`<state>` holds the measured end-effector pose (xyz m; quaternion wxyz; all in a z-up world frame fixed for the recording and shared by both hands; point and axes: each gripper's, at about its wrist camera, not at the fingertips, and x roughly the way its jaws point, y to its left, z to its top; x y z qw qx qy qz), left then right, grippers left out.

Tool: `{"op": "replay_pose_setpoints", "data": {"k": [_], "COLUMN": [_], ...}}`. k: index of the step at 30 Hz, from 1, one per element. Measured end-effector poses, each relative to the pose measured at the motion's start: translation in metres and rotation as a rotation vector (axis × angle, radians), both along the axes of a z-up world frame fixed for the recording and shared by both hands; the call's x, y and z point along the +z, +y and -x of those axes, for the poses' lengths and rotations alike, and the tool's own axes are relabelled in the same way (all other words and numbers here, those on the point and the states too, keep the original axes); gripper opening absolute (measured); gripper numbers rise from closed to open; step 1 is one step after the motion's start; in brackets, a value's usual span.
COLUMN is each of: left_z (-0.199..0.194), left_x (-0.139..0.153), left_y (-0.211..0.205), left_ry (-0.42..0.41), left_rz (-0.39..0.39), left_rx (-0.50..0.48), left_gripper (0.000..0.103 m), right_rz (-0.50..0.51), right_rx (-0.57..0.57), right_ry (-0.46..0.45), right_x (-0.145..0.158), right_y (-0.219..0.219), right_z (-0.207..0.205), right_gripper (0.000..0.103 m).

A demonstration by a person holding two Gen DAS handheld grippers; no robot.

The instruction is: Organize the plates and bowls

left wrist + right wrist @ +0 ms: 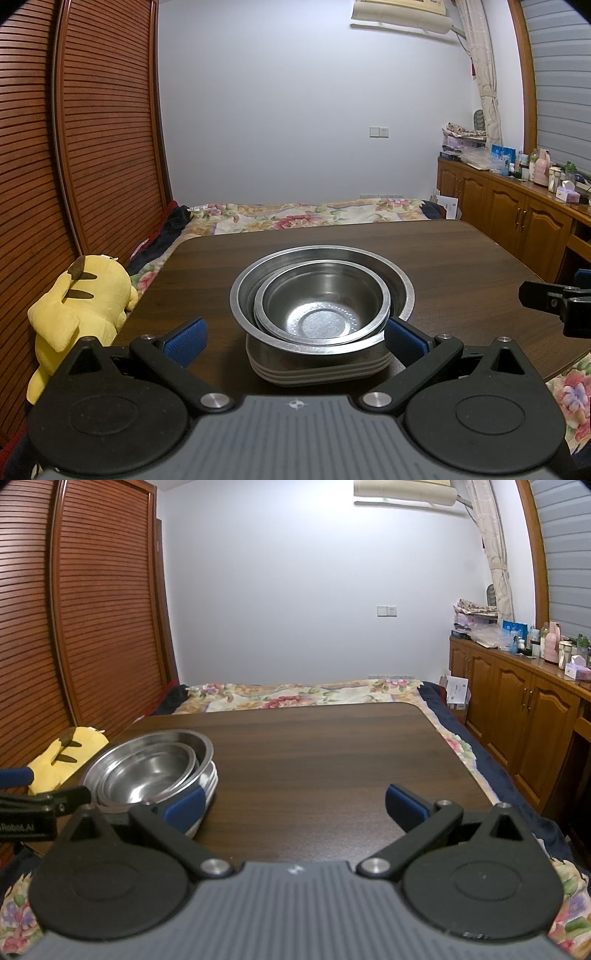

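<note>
The left tongs (295,334) stand wide open and hold nothing; the stack sits between their blue pads, close in front of the wrist. The right-hand pad (404,341) lies just beside the stack's lower edge, possibly touching it, while the left-hand pad stands clear of it. The right tongs (295,806) are equally wide open and empty, with only bare bench (332,746) between their fingers; the stack is off to their left, just behind their left pad.

The stack itself: a small steel bowl (325,306) nests inside a larger steel bowl (400,284), slightly off centre toward the left tongs, and both rest on a pile of plates (317,369) whose rims show as grey bands beneath. Everything visible of the dishware is gathered into this one pile; no loose plate or bowl shows elsewhere on the bench.

Judging from that, the stacking looks essentially finished, and the step in hand is either a last nudge to centre the bowls or drawing away. If a nudge is meant, it calls for a gentle push on the small bowl's near rim, since the steel will likely slide easily. If drawing away, the left tongs should back straight out so the right-hand pad does not drag the plates.
</note>
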<state>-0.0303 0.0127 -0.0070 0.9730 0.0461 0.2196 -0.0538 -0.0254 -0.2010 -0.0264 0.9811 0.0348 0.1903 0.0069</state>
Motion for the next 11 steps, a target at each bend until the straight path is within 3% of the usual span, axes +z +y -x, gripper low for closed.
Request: {"op": "replay_pose_setpoints", "data": {"k": [11], "left_z": [0.0], "left_x": [0.0001], "left_y": [0.0002], "left_ry": [0.0], "left_rz": [0.0], "left_rx": [0.0], "left_gripper": [0.103], "right_rz": [-0.001], "right_rx": [0.0], "right_ry": [0.001], "right_x": [0.0002], "right_y": [0.0003], "right_z": [0.0], "right_gripper": [0.103]}}
